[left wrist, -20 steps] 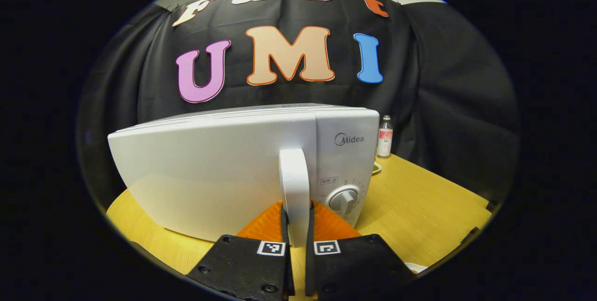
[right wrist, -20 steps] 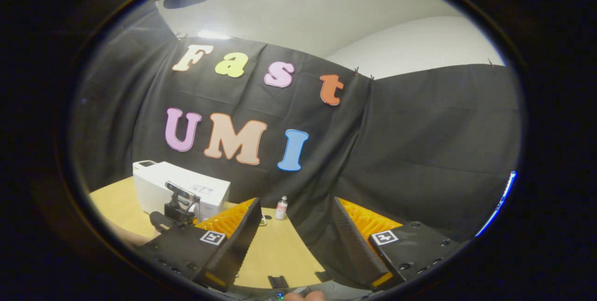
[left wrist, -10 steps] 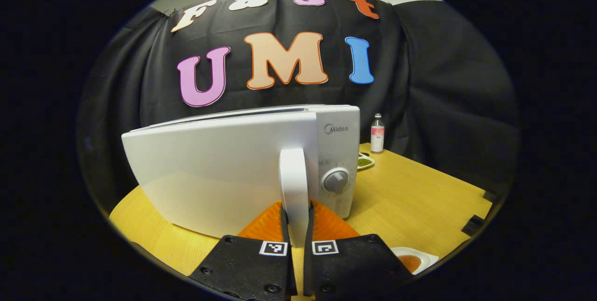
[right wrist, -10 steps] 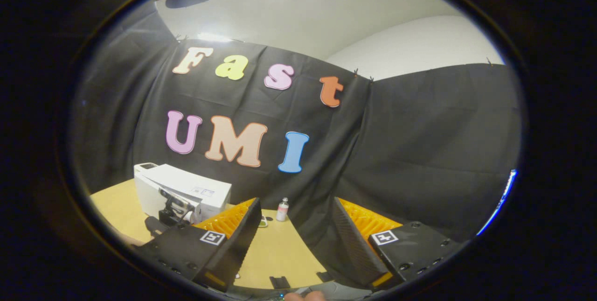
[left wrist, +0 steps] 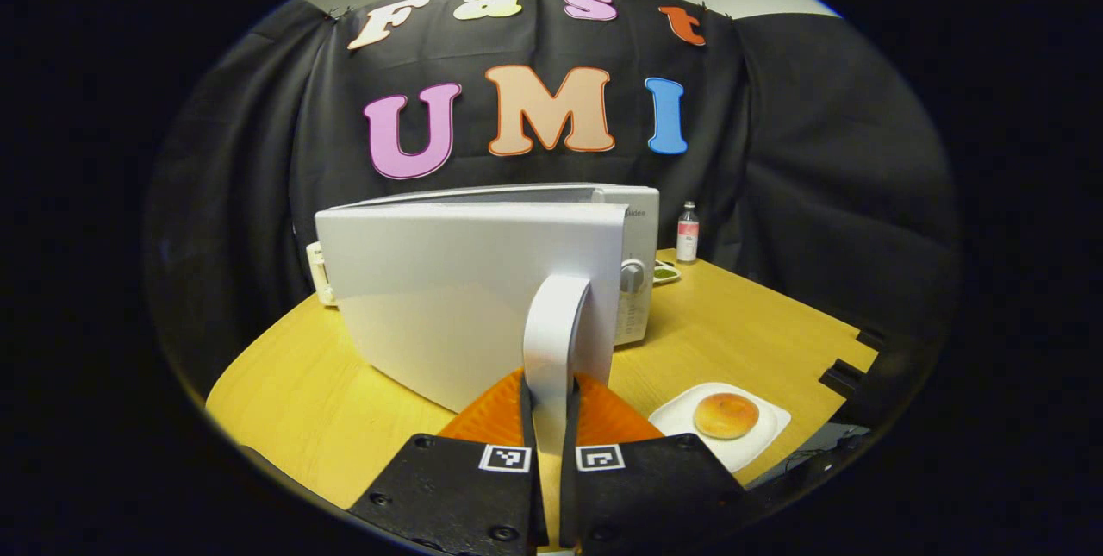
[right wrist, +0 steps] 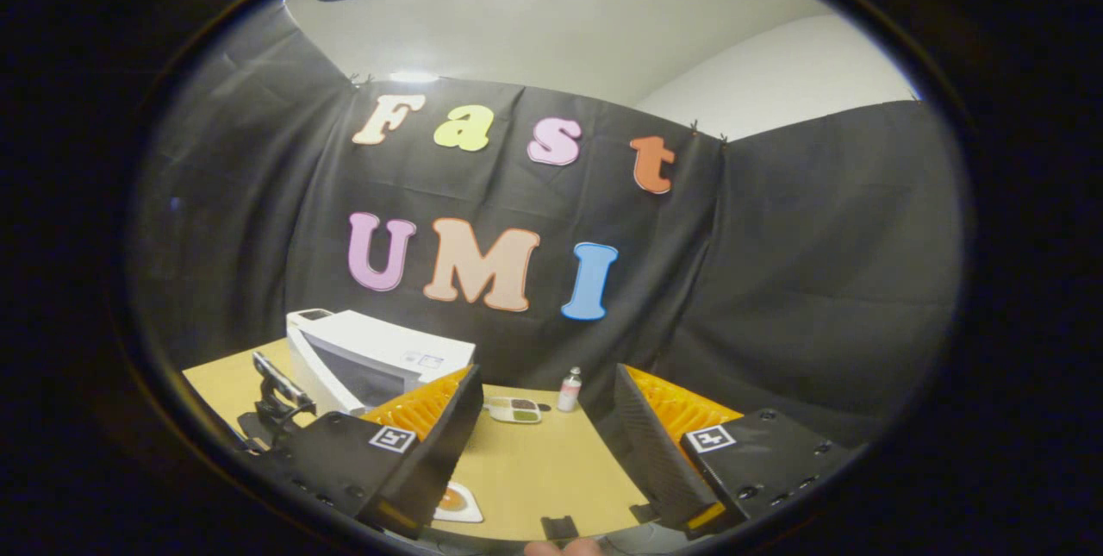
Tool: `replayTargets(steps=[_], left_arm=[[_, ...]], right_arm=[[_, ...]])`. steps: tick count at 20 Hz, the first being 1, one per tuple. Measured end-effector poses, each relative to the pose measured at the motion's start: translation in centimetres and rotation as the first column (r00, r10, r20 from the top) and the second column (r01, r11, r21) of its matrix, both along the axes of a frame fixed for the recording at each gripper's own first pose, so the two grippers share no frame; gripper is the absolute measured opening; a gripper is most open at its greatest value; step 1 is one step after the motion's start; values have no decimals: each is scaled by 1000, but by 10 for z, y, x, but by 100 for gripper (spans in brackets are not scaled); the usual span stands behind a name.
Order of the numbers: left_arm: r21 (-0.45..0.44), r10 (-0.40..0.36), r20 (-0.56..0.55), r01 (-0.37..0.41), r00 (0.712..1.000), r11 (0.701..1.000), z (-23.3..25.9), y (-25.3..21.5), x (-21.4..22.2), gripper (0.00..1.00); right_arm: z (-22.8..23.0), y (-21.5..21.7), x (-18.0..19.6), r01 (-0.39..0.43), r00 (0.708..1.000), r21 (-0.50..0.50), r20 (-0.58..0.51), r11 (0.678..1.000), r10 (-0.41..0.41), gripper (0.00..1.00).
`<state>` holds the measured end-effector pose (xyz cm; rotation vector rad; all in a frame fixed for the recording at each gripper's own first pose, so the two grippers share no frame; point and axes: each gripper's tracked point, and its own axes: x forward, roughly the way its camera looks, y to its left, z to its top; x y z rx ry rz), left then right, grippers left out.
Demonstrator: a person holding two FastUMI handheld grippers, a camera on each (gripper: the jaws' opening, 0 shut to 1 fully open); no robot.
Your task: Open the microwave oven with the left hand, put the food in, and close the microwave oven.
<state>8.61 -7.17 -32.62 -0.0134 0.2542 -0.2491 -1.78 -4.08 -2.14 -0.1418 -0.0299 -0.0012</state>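
The white microwave [left wrist: 638, 220] stands on the wooden table [left wrist: 293, 392] with its door [left wrist: 457, 297] swung wide open. My left gripper [left wrist: 548, 422] is shut on the door's white upright handle [left wrist: 553, 323]. A round bun [left wrist: 726, 415] lies on a white square plate [left wrist: 763, 440] at the table's front right. In the right gripper view the microwave [right wrist: 388, 349] shows its dark cavity, with the left gripper [right wrist: 276, 384] out in front of it. My right gripper [right wrist: 543, 444] hangs open above the table, holding nothing, and the bun plate [right wrist: 454, 502] lies below its left finger.
A small bottle [left wrist: 687, 233] with a pink label stands at the back by the black cloth, also seen as the bottle [right wrist: 570, 390]. A small dish [left wrist: 663, 274] with green food lies beside the microwave, and the same dish [right wrist: 513, 409] shows in the right gripper view.
My left gripper has pulled the handle back and leftward, swinging the door from slightly ajar to wide open. The bun plate has come into both views. The right gripper stayed open.
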Motion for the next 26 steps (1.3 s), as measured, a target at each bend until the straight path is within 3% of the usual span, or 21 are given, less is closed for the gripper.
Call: replayTargets(steps=[6, 11, 17, 19, 20, 22, 26], left_arm=[[24, 119, -41, -118, 992, 993, -6, 81, -50, 5], [39, 292, -64, -290, 954, 956, -10, 163, -75, 4], [-7, 276, -56, -277, 960, 961, -11, 174, -80, 2], [-32, 294, -64, -297, 954, 954, -12, 176, -79, 9], [-54, 303, -48, -305, 952, 951, -5, 177, -81, 32], [-64, 309, -21, -309, 951, 949, 5, 178, -82, 54], [-44, 322, 11, -321, 947, 946, 22, 187, -93, 59]], right_arm=[[-27, 37, 16, -92, 995, -10, -30, 996, 92, 97], [-71, 66, 25, -154, 982, 17, -107, 988, 155, 97], [-112, 86, 30, -194, 963, 27, -183, 981, 196, 97], [-129, 88, 31, -196, 956, 27, -217, 980, 197, 97], [-138, 88, 31, -196, 952, 26, -235, 980, 197, 97], [-156, 89, 32, -200, 943, 17, -267, 980, 198, 97], [-175, 89, 33, -206, 933, 17, -296, 978, 202, 97]])
